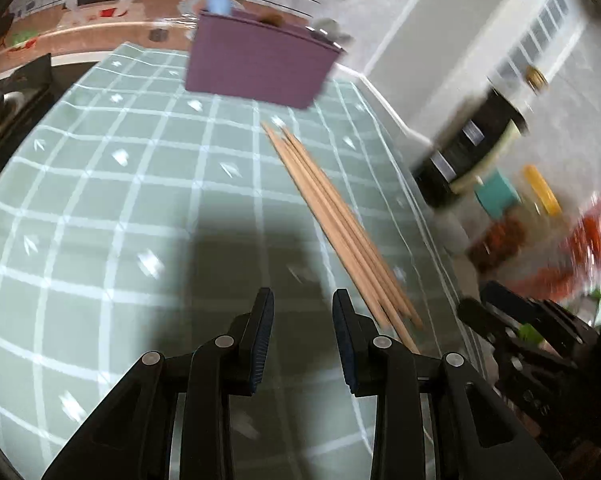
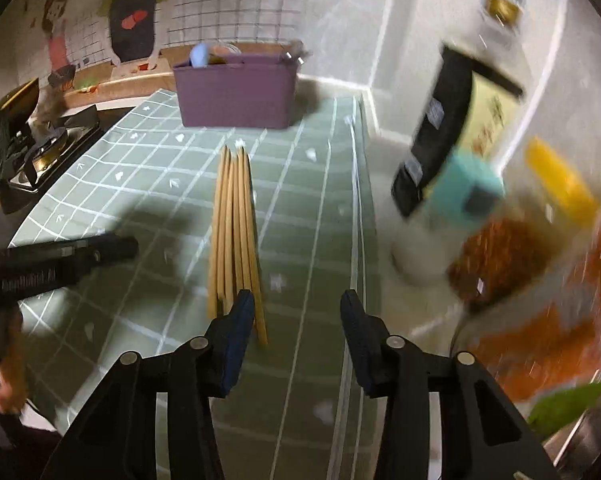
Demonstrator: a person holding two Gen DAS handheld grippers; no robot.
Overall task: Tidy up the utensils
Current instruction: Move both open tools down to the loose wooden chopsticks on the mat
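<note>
Several wooden chopsticks [image 1: 332, 220] lie bundled on the green checked mat [image 1: 100, 184], pointing toward a purple bin [image 1: 256, 64] at the far end. My left gripper [image 1: 302, 312] hangs open just left of their near ends, nothing between its pads. In the right wrist view the chopsticks [image 2: 234, 232] run straight ahead toward the purple bin [image 2: 236, 92], which holds a blue utensil [image 2: 199, 56]. My right gripper [image 2: 296, 308] is open, with its left finger [image 2: 240, 320] at the sticks' near ends. The left gripper [image 2: 60, 260] shows at that view's left edge.
A gas stove [image 2: 40, 152] sits left of the mat [image 2: 308, 208]. Jars and bottles, a black one [image 2: 436, 140], a teal lid [image 2: 468, 192] and a yellow lid [image 2: 556, 180], crowd the counter on the right, blurred. A tiled wall with stickers runs behind the bin.
</note>
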